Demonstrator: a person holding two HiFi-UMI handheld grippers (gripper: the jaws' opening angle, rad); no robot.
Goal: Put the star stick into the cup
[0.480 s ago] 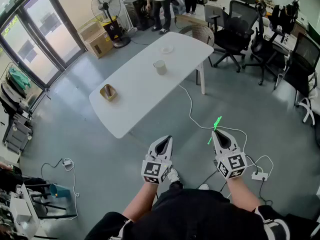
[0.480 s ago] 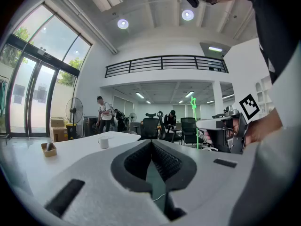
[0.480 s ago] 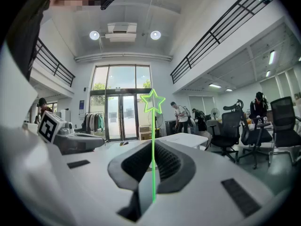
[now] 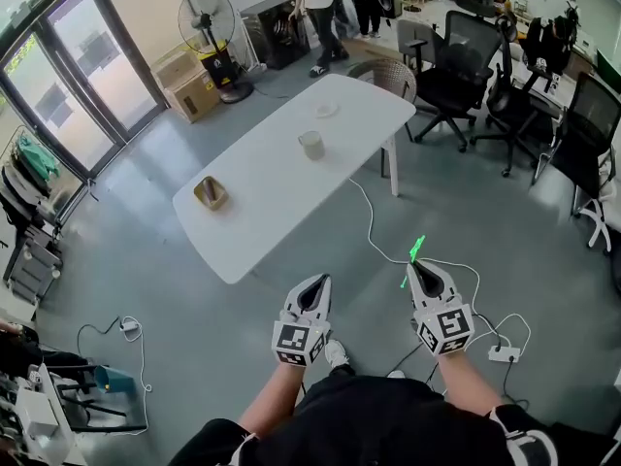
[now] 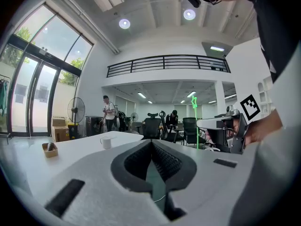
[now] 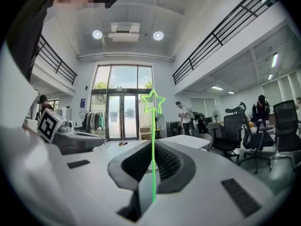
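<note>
A thin green star stick [image 6: 153,145] stands upright between the jaws of my right gripper [image 6: 153,147], which is shut on it; its star [image 6: 152,102] tops the stick. In the head view the star stick [image 4: 414,256] pokes out ahead of the right gripper [image 4: 424,269]. The cup [image 4: 311,145] stands on the white table [image 4: 262,192], far ahead of both grippers, and shows small in the left gripper view as the cup [image 5: 106,142]. My left gripper [image 4: 317,284] is shut with nothing in it, its jaws closed together [image 5: 151,147].
A small brown box [image 4: 210,193] and a white plate [image 4: 325,109] sit on the table. A white cable [image 4: 374,231] runs across the floor to a power strip [image 4: 503,353]. Office chairs [image 4: 456,61] stand right of the table, a fan [image 4: 209,17] and people beyond it.
Both grippers sit slightly lower in the head view, and the table has shifted a little, as the person moved. The stick stays held.
</note>
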